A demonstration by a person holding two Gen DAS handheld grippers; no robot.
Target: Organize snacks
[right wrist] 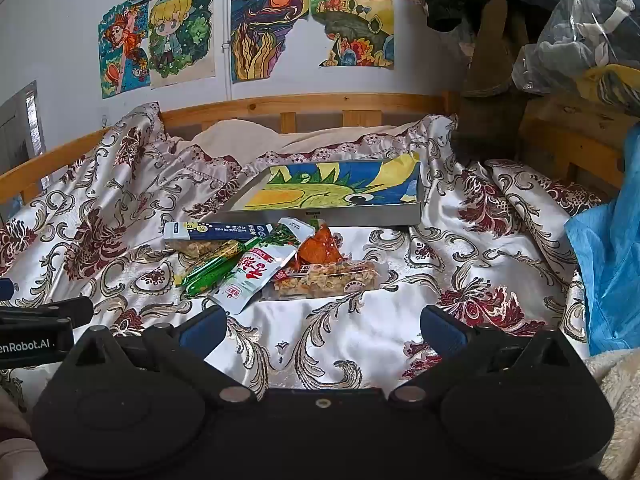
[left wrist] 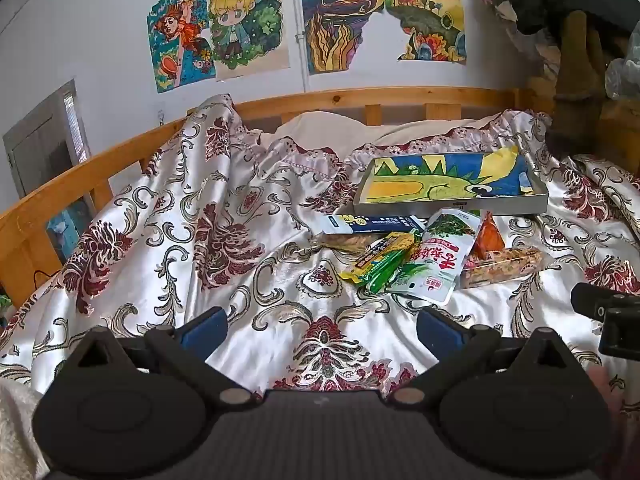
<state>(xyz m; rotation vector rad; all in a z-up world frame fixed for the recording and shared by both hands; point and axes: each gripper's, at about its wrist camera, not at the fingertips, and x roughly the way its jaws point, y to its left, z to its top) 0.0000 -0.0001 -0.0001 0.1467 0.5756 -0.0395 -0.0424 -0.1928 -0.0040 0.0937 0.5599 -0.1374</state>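
Observation:
Several snacks lie in a small heap on the patterned bedspread: a blue-and-white packet [left wrist: 370, 224] [right wrist: 218, 230], a green-and-yellow bar [left wrist: 380, 264] [right wrist: 218, 268], a white-and-green pouch [left wrist: 434, 260] [right wrist: 260, 268], an orange packet [left wrist: 490, 236] [right wrist: 320, 248] and a clear pack of nut brittle [left wrist: 500, 266] [right wrist: 326, 280]. Behind them lies a shallow grey tray [left wrist: 452, 204] [right wrist: 360, 218] lined with a dragon drawing. My left gripper [left wrist: 322, 326] is open and empty, near and left of the heap. My right gripper [right wrist: 322, 326] is open and empty, just in front of the heap.
A wooden bed rail [left wrist: 360, 98] [right wrist: 300, 104] runs behind the bedspread [left wrist: 240, 240] [right wrist: 460, 280]. Drawings hang on the wall [left wrist: 100, 40]. A blue plastic bag [right wrist: 608, 264] and piled clothes stand at the right. The other gripper shows at each view's edge.

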